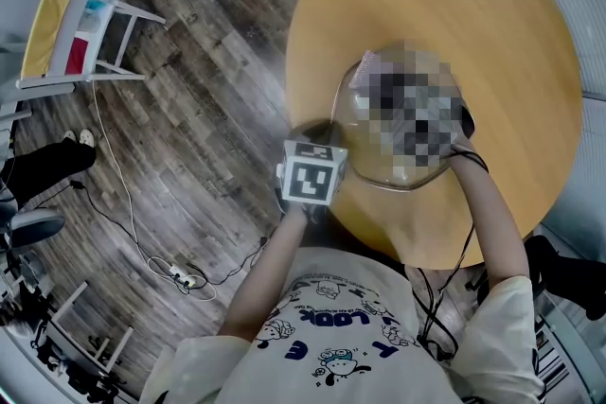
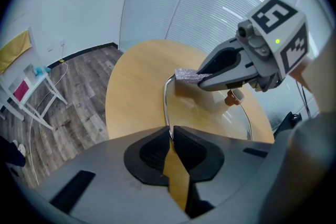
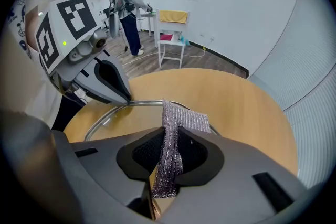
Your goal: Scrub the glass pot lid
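Left gripper view: left gripper [image 2: 170,137] jaws pinch roughly level glass lid [image 2: 210,113] by rim; right gripper [image 3: 168,159] clamps cloth [image 3: 185,121].

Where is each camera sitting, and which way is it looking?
Head view: on the person's head, looking steeply down at the table and glass lid; shirt and both arms show.
Left gripper view: on the left tongs, shut on the lid's rim, facing across the table; the right tongs show.
Right gripper view: on the right tongs, pinching the silver cloth, facing the left tongs and shirt.
Shared: all three see the lid and table.
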The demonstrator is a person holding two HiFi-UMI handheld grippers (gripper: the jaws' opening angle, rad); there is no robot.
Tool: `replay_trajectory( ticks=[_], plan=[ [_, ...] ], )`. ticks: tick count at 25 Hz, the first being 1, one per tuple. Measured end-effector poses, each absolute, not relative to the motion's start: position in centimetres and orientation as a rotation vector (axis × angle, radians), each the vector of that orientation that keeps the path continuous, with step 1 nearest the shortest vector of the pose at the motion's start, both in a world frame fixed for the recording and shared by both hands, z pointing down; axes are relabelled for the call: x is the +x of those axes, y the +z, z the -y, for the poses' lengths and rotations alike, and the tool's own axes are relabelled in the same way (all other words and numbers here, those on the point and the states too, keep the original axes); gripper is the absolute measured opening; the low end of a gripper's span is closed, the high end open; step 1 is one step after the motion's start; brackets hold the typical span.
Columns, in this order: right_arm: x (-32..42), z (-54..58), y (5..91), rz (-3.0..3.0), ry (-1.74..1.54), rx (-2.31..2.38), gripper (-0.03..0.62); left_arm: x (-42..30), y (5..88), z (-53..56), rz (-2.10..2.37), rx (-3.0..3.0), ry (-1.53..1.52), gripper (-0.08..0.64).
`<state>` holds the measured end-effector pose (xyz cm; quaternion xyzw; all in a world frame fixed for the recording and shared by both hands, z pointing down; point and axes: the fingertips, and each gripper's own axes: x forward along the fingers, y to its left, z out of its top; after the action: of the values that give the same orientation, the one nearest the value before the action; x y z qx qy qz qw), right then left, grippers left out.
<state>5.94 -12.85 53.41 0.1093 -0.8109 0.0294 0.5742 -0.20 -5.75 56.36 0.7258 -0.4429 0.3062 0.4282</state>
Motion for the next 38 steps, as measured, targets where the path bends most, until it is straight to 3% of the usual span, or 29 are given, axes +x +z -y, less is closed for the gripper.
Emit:
replay_trajectory(
  ticks=[38],
  plan=[
    [14.5,16.2,53.4,1.847,0.27,0.519,0.081,-0.2,56.2,5.5,1.116,1.794,0.738,0.034]
  ],
)
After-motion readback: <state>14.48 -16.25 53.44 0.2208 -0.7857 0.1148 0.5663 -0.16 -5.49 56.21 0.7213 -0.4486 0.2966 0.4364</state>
